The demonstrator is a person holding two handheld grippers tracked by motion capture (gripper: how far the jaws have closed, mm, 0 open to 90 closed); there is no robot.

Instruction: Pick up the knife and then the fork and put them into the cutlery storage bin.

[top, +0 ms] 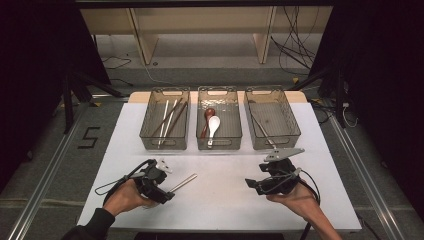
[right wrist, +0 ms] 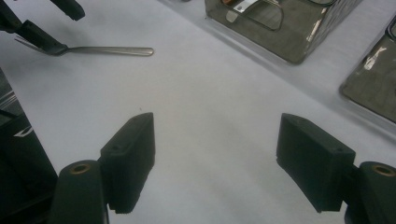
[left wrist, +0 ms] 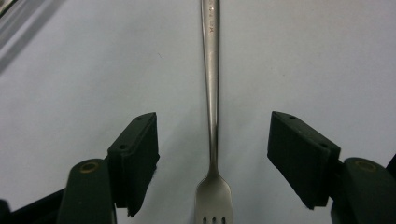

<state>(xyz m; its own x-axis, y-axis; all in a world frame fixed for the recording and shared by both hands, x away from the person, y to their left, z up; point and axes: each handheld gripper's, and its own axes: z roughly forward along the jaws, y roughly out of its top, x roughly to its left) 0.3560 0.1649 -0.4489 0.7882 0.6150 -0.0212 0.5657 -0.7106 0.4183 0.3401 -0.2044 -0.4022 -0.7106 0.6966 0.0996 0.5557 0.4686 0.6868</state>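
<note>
- One metal fork [left wrist: 213, 107] is found flat on the white table [top: 225, 200], at its near left part, handle pointing away from the left gripper [left wrist: 212, 158].
- The fork's neck is seen between the left gripper's jaws, which stand apart with clear gaps on both sides; nothing is clamped.
- The right gripper [right wrist: 215, 158] is held over bare table at the near right, well apart from the fork, jaws spread wide and empty.
- Three grey bins are set in a row at the far side: the left bin [top: 165, 120] holds chopsticks [top: 169, 118], the middle bin [top: 219, 119] holds a brown spoon [top: 207, 120] and a white spoon [top: 213, 127], the right bin [top: 272, 119] holds a slim utensil [top: 262, 131].
</note>
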